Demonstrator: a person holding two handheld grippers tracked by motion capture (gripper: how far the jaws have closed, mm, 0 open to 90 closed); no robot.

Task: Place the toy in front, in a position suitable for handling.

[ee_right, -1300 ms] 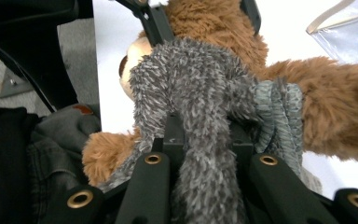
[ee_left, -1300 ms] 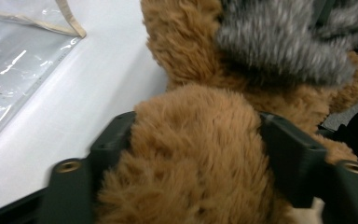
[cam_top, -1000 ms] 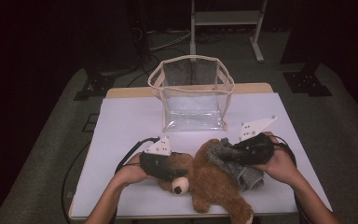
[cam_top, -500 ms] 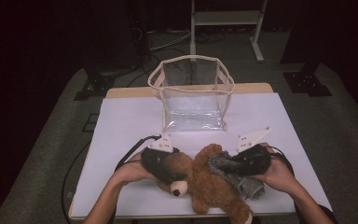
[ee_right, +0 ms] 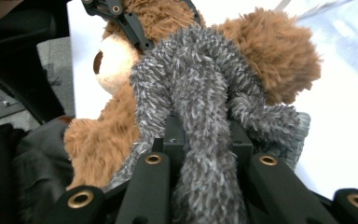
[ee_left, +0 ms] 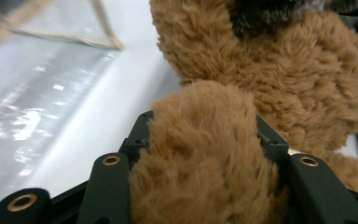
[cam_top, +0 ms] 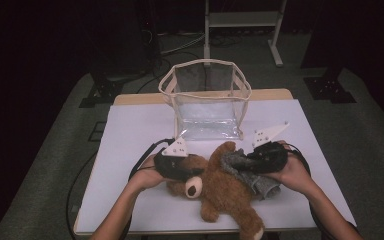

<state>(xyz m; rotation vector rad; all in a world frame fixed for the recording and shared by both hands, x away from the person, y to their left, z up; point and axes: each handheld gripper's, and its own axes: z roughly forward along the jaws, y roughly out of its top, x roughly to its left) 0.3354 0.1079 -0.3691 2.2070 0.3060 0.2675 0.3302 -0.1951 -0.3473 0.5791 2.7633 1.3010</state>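
The left gripper (cam_top: pixel 192 172), its jaws just closed, was clamped on the brown teddy bear (cam_top: pixel 225 192), apparently at its head. The right gripper (cam_top: pixel 242 164) was pinched on grey fuzzy cloth (cam_top: pixel 260 182) over the bear, lying on the white table (cam_top: pixel 135 130) near the clear bag (cam_top: pixel 207 100).

You have a shaggy brown plush teddy bear (cam_top: pixel 225 187) with a fuzzy grey knitted cloth (ee_right: pixel 200 116) across it. Behind the bear, the bag (cam_top: pixel 207 107) is glossy clear plastic with cloth edging. Under the bear, the table cover (cam_top: pixel 130 130) looks matt and smooth.
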